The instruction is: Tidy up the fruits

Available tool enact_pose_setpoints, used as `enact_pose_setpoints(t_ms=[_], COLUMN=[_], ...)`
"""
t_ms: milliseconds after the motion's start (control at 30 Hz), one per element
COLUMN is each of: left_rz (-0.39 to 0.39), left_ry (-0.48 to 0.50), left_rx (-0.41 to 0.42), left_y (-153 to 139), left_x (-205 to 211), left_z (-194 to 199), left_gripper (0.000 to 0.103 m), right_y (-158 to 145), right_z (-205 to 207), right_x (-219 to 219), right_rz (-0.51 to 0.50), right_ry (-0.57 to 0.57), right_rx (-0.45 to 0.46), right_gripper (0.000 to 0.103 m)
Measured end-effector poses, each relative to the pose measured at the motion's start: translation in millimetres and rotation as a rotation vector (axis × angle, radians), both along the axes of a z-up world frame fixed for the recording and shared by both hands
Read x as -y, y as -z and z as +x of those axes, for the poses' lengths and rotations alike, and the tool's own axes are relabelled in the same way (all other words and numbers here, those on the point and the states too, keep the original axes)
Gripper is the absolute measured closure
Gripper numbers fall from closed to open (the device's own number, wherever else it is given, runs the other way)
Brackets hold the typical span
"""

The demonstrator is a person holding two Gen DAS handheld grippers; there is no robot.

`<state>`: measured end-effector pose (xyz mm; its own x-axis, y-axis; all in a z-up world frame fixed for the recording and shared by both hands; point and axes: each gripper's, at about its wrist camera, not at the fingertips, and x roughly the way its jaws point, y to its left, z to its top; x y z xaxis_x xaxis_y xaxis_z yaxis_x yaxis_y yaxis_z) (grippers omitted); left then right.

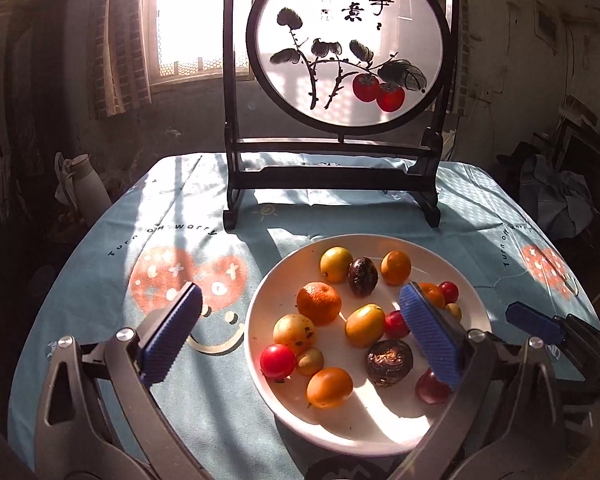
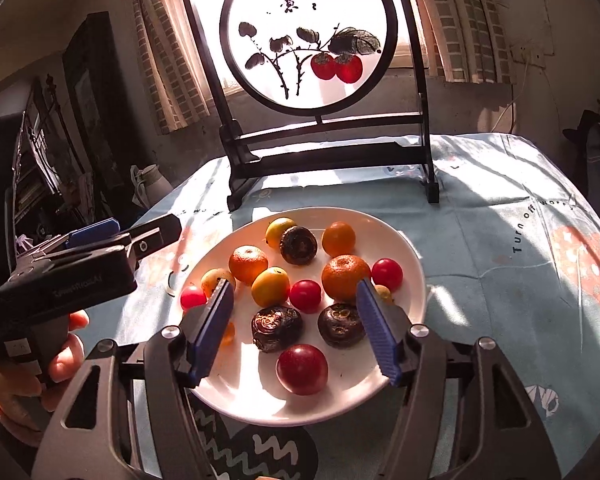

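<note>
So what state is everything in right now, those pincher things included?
Left hand-held gripper: open wide, holding nothing.
Right hand-held gripper: open, holding nothing, over the plate.
Plate: flat on the tablecloth, loaded with loose fruit.
Round painted screen: upright in its stand, backlit.

- The plate (image 2: 414,280) looks like glossy white ceramic, smooth and sun-bright.
- The tablecloth (image 1: 100,280) is matt printed cloth, faintly creased.
- The mandarins (image 1: 318,303) have dull, pitted peel.
- The cherry tomatoes (image 2: 302,368) are smooth and shiny.
- The dark round fruits (image 2: 277,328) look wrinkled and rough, with a slight sheen.
- The gripper pads (image 2: 374,326) are ribbed blue, rubbery-looking, on matt grey arms with bright metal screws.
- The screen stand (image 1: 332,168) is dark lacquered wood; its round panel is translucent.
</note>
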<state>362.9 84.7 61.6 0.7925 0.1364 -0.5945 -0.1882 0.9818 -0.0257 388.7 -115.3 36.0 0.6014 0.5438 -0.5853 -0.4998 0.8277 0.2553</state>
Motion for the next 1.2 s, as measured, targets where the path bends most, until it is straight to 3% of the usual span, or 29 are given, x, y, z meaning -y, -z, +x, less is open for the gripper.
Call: enact_pose_setpoints(t_ms=[267, 433, 600, 733, 1200], left_rz=[0.011, 0.029, 0.091, 0.106, 0.081], left_ry=[0.058, 0.077, 0.094, 0.102, 0.096], left_rx=[-0.02, -0.026, -0.052, -0.048, -0.048], left_y=[1.1, 20.2, 44.6, 52.5, 57.0], left_x=[24.8, 39.1, 52.4, 57.0, 54.2], left_z=[-59.0, -107.1, -141.9, -156.3, -164.1], left_gripper=[0.002, 0.002, 0.002, 0.002, 0.002], right_y=[1.4, 13.2, 31.2, 32.1, 36.4], right_z=[-56.7, -103.4, -135.7, -149.7, -149.4], right_x=[21.1, 41.2, 56.2, 60.8, 61.4], right_rz=[-0.085, -0.111, -0.129, -0.138, -0.163], right_ry=[-0.025, -0.06, -0.08, -0.075, -0.053], right_rx=[0.005, 0.044, 0.02, 0.052, 0.054], right_gripper=[0.037, 0.01, 0.009, 0.009, 0.009])
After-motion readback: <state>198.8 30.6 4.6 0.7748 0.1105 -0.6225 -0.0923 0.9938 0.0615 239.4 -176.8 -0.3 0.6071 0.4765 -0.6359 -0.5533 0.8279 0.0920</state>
